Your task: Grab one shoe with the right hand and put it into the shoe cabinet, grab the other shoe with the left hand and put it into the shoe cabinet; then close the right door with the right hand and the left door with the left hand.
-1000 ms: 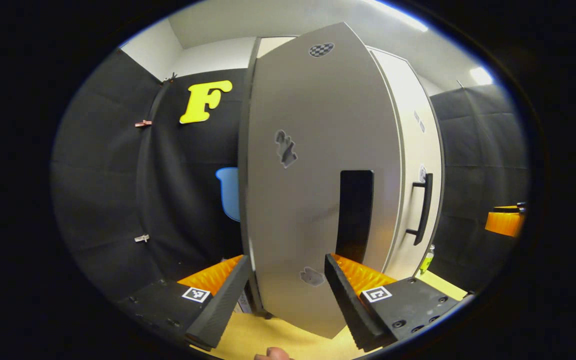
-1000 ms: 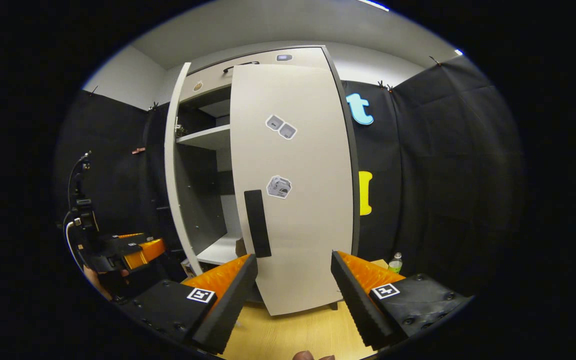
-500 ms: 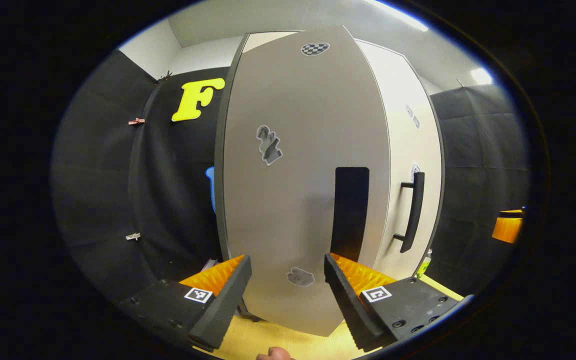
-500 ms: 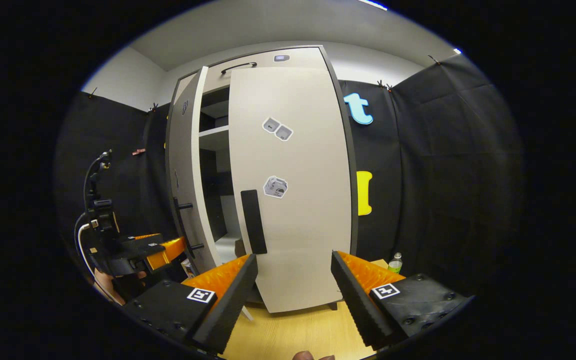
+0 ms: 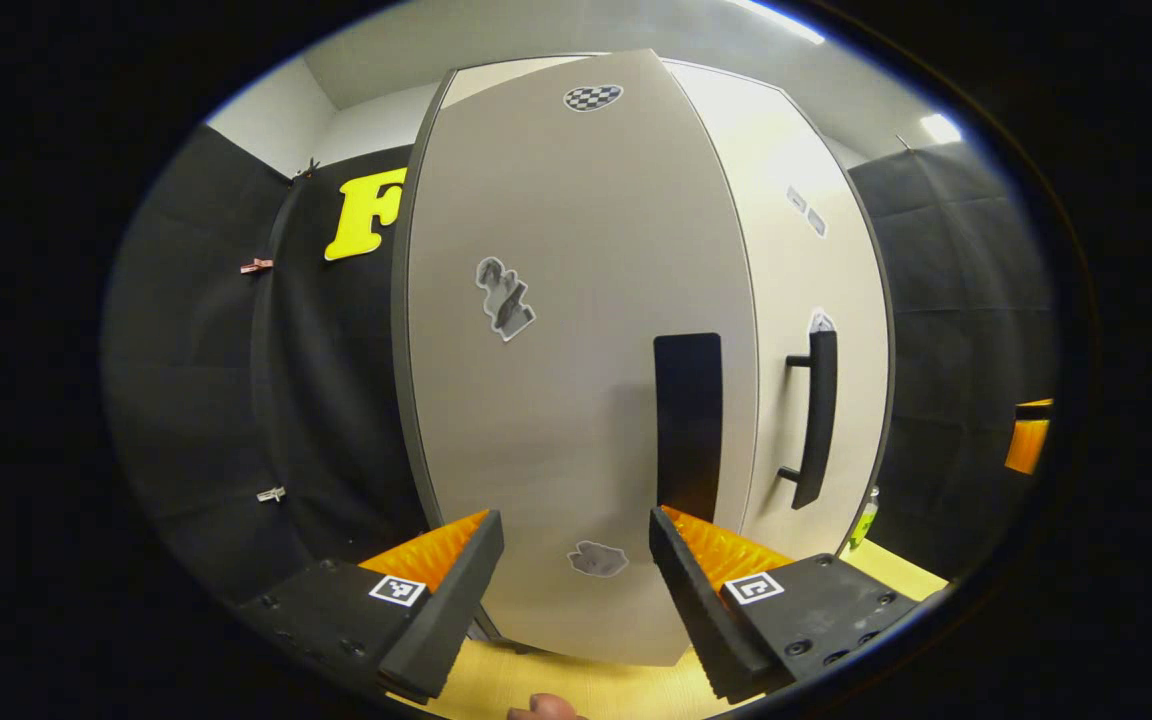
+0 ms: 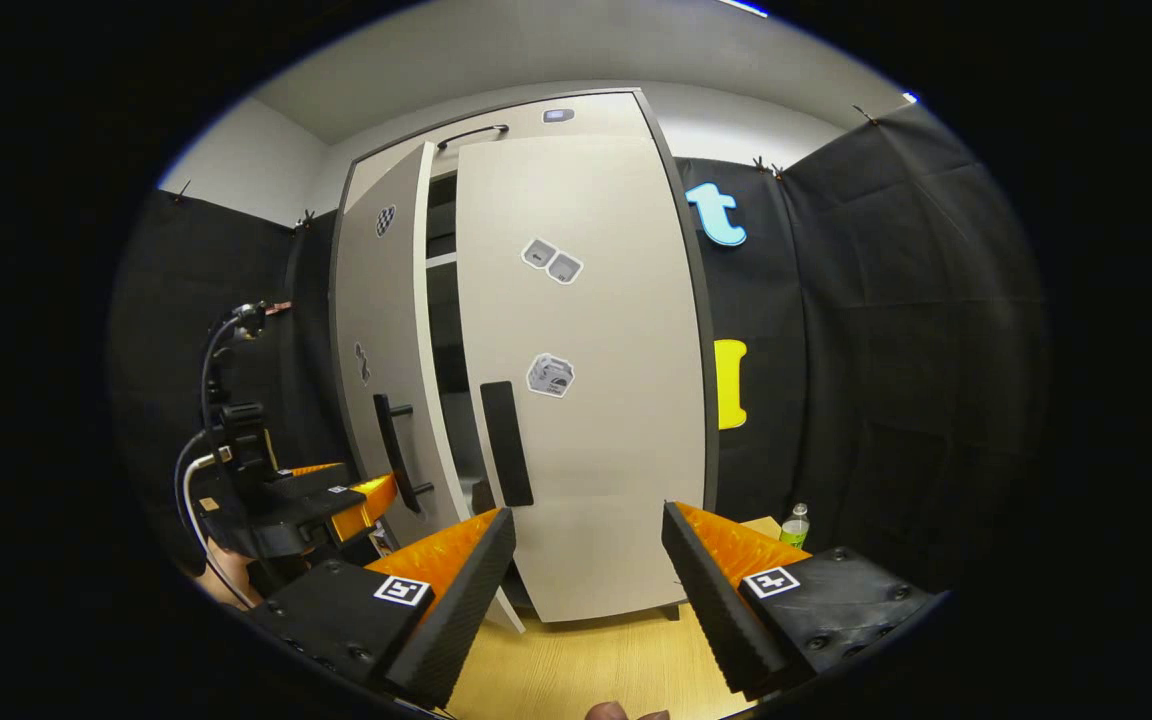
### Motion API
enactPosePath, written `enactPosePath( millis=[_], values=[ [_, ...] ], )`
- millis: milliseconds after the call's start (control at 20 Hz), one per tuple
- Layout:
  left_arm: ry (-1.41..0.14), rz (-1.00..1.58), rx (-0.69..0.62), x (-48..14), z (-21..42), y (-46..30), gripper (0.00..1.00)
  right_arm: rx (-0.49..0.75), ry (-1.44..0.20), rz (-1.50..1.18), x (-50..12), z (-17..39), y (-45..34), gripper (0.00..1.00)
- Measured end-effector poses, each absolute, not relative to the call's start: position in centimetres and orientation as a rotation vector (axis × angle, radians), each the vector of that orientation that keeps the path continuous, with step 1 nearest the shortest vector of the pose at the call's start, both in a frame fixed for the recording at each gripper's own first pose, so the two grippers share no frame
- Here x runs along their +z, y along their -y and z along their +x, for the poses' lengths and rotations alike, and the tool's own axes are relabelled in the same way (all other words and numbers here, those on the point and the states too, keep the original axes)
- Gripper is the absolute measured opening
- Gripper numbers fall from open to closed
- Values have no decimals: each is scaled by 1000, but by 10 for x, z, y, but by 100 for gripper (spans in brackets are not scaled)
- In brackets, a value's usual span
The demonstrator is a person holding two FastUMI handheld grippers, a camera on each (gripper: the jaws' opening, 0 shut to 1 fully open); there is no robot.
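The tall pale shoe cabinet has two doors. Its left door (image 5: 556, 400) rises close in front of my left gripper (image 5: 576, 590), which is open, with the door's black handle (image 5: 688, 420) just above its right finger. In the right gripper view the left door (image 6: 371, 330) stands ajar, leaving a narrow dark gap, and the left gripper (image 6: 361, 500) sits low against its outer face. The right door (image 6: 586, 450) looks shut, handle (image 6: 506, 445) at mid height. My right gripper (image 6: 586, 590) is open and empty, a short way back from it. The shoes are hidden.
A green bottle (image 6: 793, 525) stands on the wooden floor (image 6: 586, 660) by the cabinet's right foot. Black cloth walls close in on both sides. A hand and cable (image 6: 201, 480) trail behind the left gripper. The right gripper (image 5: 1026, 445) shows at the far right of the left gripper view.
The left door has swung from wide open to nearly shut, with the left gripper following it in. The shelves once visible are now mostly covered. The right gripper has hardly moved.
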State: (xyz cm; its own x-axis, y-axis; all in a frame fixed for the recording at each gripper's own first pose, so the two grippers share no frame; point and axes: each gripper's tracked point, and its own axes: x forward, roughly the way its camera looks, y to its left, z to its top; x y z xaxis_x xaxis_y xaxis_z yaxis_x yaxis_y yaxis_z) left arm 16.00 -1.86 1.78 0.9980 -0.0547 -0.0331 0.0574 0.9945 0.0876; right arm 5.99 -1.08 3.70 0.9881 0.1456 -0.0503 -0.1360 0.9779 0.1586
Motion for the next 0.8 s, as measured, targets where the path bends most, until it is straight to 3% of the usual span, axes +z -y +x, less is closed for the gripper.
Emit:
enactPosePath(
  millis=[800],
  values=[
    [6,82,-88,39,81,18,94,143,-26,132,51,62,-3,98]
  ],
)
